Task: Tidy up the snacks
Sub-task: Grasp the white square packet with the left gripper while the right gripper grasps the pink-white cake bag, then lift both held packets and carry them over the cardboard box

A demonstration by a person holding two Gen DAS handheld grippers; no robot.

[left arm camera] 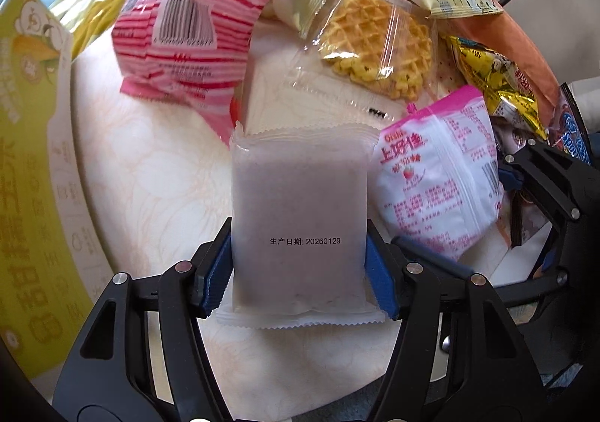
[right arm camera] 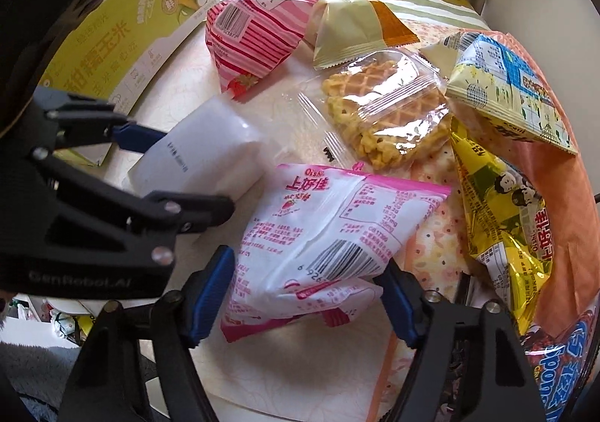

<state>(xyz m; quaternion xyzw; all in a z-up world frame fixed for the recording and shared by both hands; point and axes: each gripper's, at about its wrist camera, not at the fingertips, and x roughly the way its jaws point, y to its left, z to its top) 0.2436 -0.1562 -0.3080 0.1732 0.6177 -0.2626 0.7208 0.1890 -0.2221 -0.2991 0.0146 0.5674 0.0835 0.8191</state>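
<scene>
My left gripper is shut on a frosted white packet with a purplish filling; its blue pads press both long sides, and the packet hangs just above the table. In the right wrist view the same gripper reaches in from the left with that packet. My right gripper points down over a pink and white Oishi bag. Both of its blue pads press the bag's crumpled near end. The same bag lies right of the held packet in the left wrist view.
Snacks crowd the pale round table: a pink striped bag, a clear-wrapped waffle, a pale green packet, a blue and yellow bag and a yellow foil bag. A green box stands at the left.
</scene>
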